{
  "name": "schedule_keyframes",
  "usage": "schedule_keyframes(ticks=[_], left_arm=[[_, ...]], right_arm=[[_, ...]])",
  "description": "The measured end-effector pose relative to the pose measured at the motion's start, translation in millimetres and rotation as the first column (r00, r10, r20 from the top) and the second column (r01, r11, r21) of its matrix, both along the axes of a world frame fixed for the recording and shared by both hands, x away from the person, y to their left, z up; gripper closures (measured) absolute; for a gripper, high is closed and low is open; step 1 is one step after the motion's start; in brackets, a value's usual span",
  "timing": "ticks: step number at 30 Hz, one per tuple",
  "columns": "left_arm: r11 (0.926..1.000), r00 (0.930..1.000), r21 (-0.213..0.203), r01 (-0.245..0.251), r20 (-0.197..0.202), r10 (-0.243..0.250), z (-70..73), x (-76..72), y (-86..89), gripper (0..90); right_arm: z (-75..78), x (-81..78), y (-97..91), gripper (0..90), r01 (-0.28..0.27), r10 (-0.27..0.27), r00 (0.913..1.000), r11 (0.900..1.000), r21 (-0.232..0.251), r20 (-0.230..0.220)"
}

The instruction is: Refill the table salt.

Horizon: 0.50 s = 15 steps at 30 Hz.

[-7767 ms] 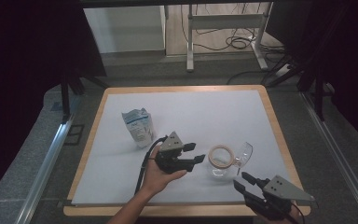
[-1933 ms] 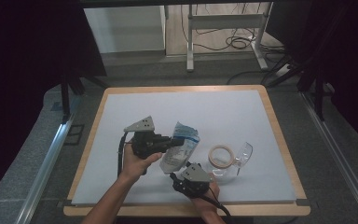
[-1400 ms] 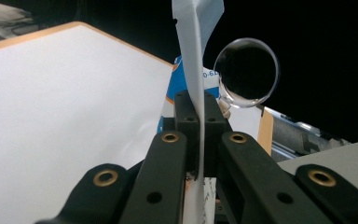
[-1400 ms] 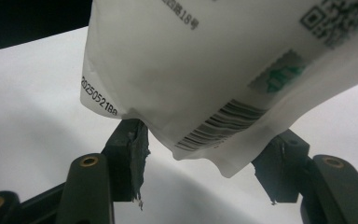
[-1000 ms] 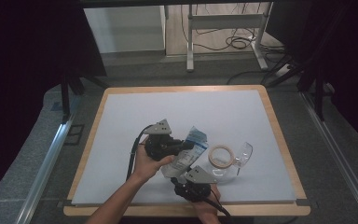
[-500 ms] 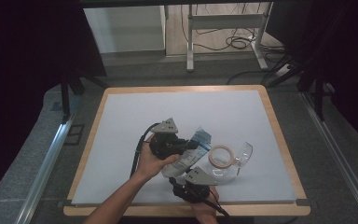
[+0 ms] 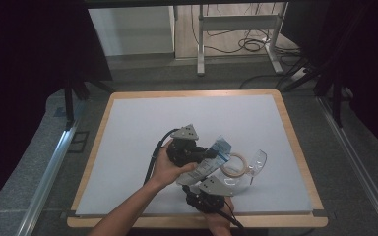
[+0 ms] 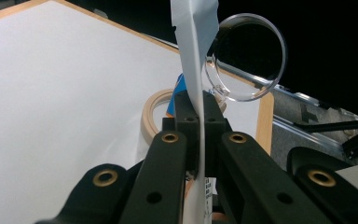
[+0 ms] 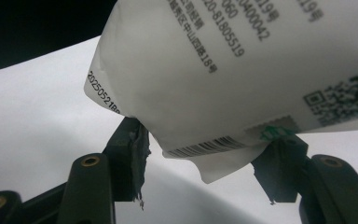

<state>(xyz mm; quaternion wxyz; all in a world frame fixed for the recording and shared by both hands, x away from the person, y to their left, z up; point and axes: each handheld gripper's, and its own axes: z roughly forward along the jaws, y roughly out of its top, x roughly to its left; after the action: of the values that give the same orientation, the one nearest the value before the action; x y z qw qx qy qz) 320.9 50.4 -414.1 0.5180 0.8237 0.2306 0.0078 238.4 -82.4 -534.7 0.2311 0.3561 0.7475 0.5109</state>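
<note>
A white pouch (image 7: 212, 158) with a blue top and black print hangs tilted above the white mat (image 7: 142, 123). My left gripper (image 7: 207, 154) is shut on its thin side seam; in the left gripper view the pouch (image 8: 193, 46) rises edge-on from the left gripper (image 8: 198, 109). Below it, my right gripper (image 7: 195, 179) points up at the pouch's lower end. In the right gripper view the pouch (image 9: 242, 70) bulges over the right gripper (image 9: 205, 154), its bottom seam between the two pads, which press on its sides.
A roll of beige tape (image 7: 234, 165) lies flat just right of the pouch, and a clear round lid (image 7: 257, 162) leans beside it. The mat's wooden frame (image 7: 295, 147) borders it on the right. Past the frame the surroundings are dark.
The left gripper has carried the pouch to the right, closer to the tape roll. The right gripper has stayed beneath the pouch. Long before, the pouch stood upright on the mat.
</note>
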Motion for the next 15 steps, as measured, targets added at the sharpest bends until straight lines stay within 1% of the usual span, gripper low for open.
schedule_keyframes(ticks=[6, 10, 15], left_arm=[[0.9999, 0.9998, 0.009, 0.014, -0.013, -0.014, 0.0, 1.3, -3.9, 90.0], [0.9995, 0.9997, 0.023, 0.022, -0.015, -0.022, 0.5, 2.1, -7.9, 90.0], [0.9987, 0.9994, 0.039, 0.033, -0.012, -0.032, 4.5, 2.7, -12.7, 90.0]], right_arm=[[-0.5, 0.4, 0.5, 42.4, 0.018, -0.018, 0.9998, 0.9997, -0.014, 0.012], [-1.8, 1.5, -0.3, 42.4, 0.03, -0.03, 0.9993, 0.9994, -0.018, 0.021], [-0.4, 1.6, -0.1, 42.4, 0.047, -0.047, 0.9983, 0.9987, -0.017, 0.036]])
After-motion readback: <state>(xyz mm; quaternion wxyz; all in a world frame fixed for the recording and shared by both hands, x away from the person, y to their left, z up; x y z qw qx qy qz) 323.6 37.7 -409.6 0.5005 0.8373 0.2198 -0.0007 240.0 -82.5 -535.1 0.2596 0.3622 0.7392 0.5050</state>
